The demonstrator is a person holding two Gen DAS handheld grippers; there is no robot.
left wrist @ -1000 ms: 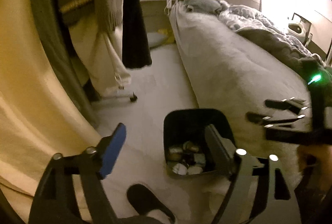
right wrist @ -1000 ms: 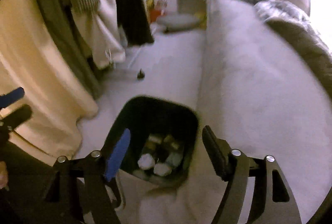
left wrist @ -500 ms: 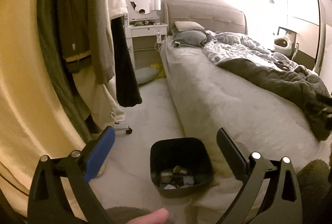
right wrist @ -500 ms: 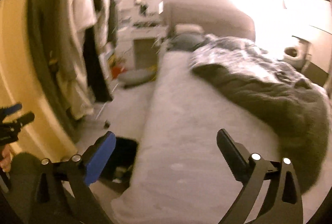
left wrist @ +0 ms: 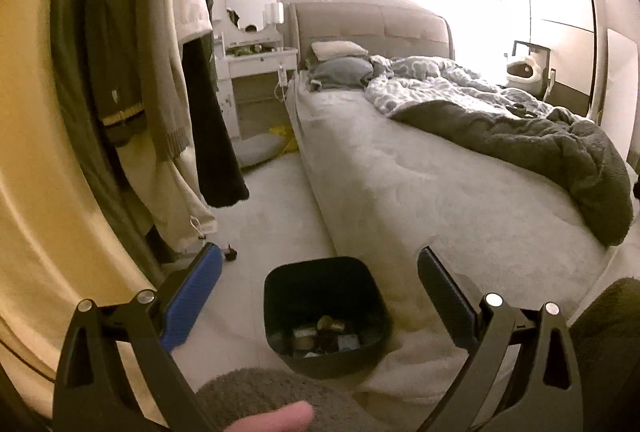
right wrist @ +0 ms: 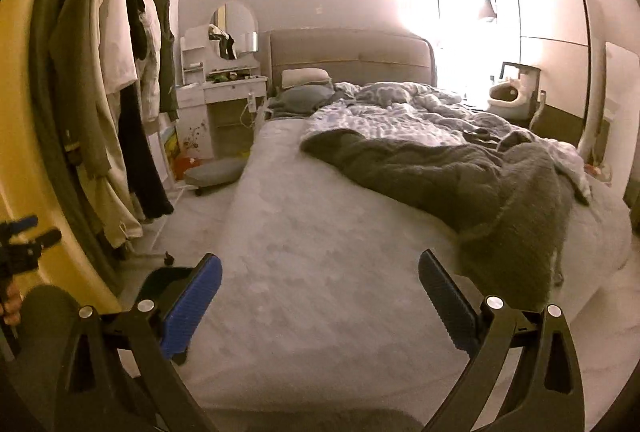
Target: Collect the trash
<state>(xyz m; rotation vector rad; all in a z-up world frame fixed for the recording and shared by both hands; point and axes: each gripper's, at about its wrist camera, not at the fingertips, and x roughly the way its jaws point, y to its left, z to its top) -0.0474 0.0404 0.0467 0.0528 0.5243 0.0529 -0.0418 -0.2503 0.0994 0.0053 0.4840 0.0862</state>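
Note:
A black trash bin (left wrist: 326, 286) stands on the floor beside the bed, with several pieces of trash (left wrist: 326, 334) at its bottom. My left gripper (left wrist: 320, 272) hangs open above and short of the bin, nothing between its fingers. My right gripper (right wrist: 320, 276) is open and empty over the grey bed (right wrist: 320, 272). In the right wrist view only a dark corner of the bin (right wrist: 160, 278) shows behind the blue finger (right wrist: 192, 306). The left gripper (right wrist: 24, 236) appears at that view's left edge, held by a hand.
A clothes rack with hanging coats (left wrist: 152, 92) stands on the left, a yellow curtain (left wrist: 36, 192) beside it. A rumpled dark blanket (right wrist: 460, 176) and duvet cover the bed's far side. A white dressing table (right wrist: 224, 88) and a floor cushion (right wrist: 214, 170) lie beyond.
Both grippers rose and drew back from the bin, and both opened wider. The right one swung right and now faces the bed; the bin looks smaller in the left wrist view.

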